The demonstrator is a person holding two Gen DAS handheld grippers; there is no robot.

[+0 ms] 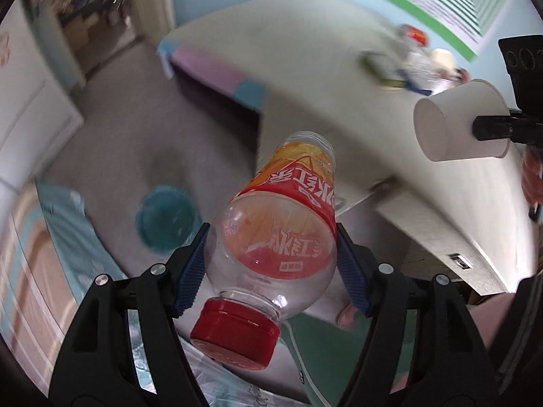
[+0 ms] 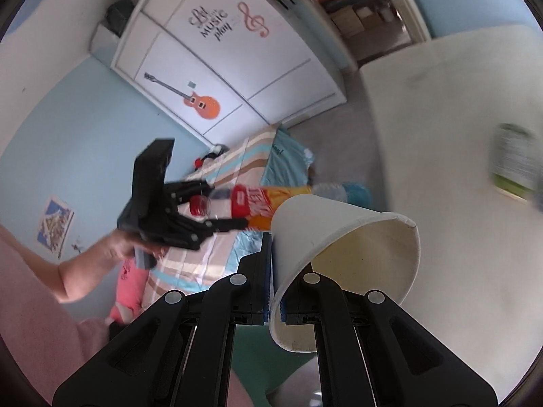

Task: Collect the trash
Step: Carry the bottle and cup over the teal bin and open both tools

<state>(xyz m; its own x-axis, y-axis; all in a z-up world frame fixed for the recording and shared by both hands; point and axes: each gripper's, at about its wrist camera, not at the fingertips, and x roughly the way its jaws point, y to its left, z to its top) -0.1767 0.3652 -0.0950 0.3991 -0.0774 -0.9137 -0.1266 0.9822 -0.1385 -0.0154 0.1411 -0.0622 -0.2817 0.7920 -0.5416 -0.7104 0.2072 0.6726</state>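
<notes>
Bottle (image 1: 271, 237), clear plastic with a red cap and orange-red label, sits clamped in the left gripper (image 1: 271, 254). The right gripper (image 2: 275, 271) pinches the wall of a white paper cup (image 2: 342, 237), tipped sideways.

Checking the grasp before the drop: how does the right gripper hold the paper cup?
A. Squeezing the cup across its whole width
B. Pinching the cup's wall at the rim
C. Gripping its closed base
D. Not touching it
B: in the right wrist view the right gripper is shut on the paper cup, one finger outside the wall, the other inside.
</notes>
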